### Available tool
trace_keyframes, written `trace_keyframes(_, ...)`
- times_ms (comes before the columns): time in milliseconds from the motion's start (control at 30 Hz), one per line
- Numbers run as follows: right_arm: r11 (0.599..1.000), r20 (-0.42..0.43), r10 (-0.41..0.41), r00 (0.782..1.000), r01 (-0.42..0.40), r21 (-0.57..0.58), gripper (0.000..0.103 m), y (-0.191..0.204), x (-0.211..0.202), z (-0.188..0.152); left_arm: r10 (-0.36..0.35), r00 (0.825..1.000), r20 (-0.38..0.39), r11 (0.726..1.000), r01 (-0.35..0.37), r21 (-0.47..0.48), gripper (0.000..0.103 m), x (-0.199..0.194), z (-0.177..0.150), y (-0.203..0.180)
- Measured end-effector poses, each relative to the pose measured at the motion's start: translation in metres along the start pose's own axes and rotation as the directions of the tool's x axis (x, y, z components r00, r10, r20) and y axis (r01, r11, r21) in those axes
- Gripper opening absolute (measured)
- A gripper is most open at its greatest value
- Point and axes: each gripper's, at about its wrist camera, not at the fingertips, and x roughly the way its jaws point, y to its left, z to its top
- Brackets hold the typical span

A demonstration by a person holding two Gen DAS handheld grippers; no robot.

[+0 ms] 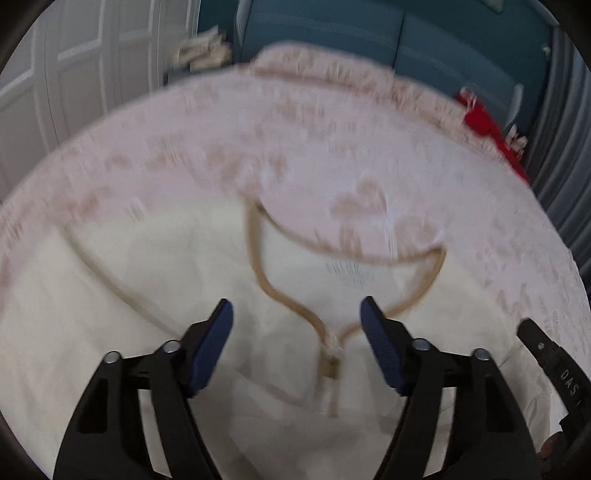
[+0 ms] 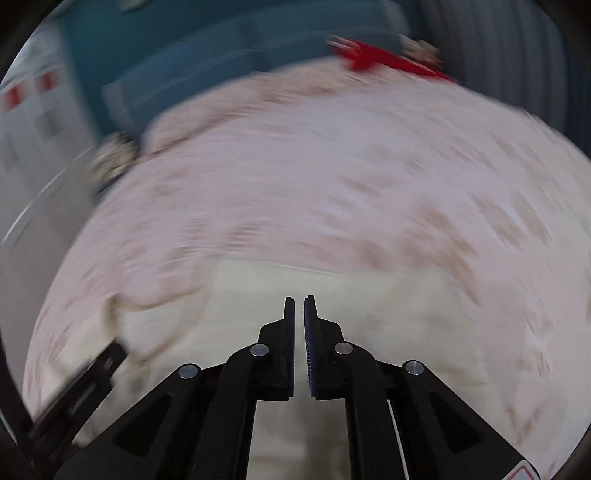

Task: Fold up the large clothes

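Observation:
A cream garment [image 1: 140,280] with a tan-trimmed V neckline [image 1: 258,266] lies spread on a pink patterned cloth [image 1: 295,140]. My left gripper [image 1: 297,314] is open just above the neckline's knot, with nothing between its blue pads [image 1: 210,343]. In the right wrist view the cream garment [image 2: 388,314] lies below my right gripper [image 2: 299,301], whose pads are nearly together with a thin gap and no cloth visible between them. The other gripper's tip [image 2: 99,365] shows at lower left. Both views are motion-blurred.
A red item [image 1: 484,125] lies at the pink cloth's far right edge. A teal sofa [image 1: 369,33] stands behind the cloth. White panelled doors [image 1: 74,74] are at left. A crumpled light bundle [image 1: 203,51] sits at the far left edge.

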Motion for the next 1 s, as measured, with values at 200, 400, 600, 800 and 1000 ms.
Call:
trace_keyframes(200,0.971,-0.129,0.111,0.985,-0.135,-0.195,0.008,0.08,0.038,-0.018,0.088,0.994,-0.067,0.996,-0.088,-0.006,0.076,0.025,0.016,0.036)
trace_keyframes(400,0.967,-0.201,0.101,0.974,-0.143,-0.209,0.008,0.085,0.074,-0.04,0.153,0.984,-0.087,0.987,-0.148,0.067,0.077,0.053,-0.004,0.036)
trace_keyframes(600,0.975,-0.215,0.115,0.97,-0.152,-0.161,0.0,0.077,0.077,-0.046,0.196,0.978,-0.073,0.977,-0.189,0.095,0.079,0.058,-0.009,0.032)
trace_keyframes(800,0.974,-0.187,0.085,0.979,-0.121,-0.191,0.0,0.083,0.078,-0.048,0.207,0.977,-0.059,0.974,-0.2,0.102,0.08,0.06,-0.011,0.03)
trace_keyframes(1000,0.975,-0.179,0.091,0.98,-0.125,-0.186,0.0,0.081,0.077,-0.047,0.22,0.974,-0.051,0.971,-0.213,0.109,0.08,0.06,-0.012,0.028)
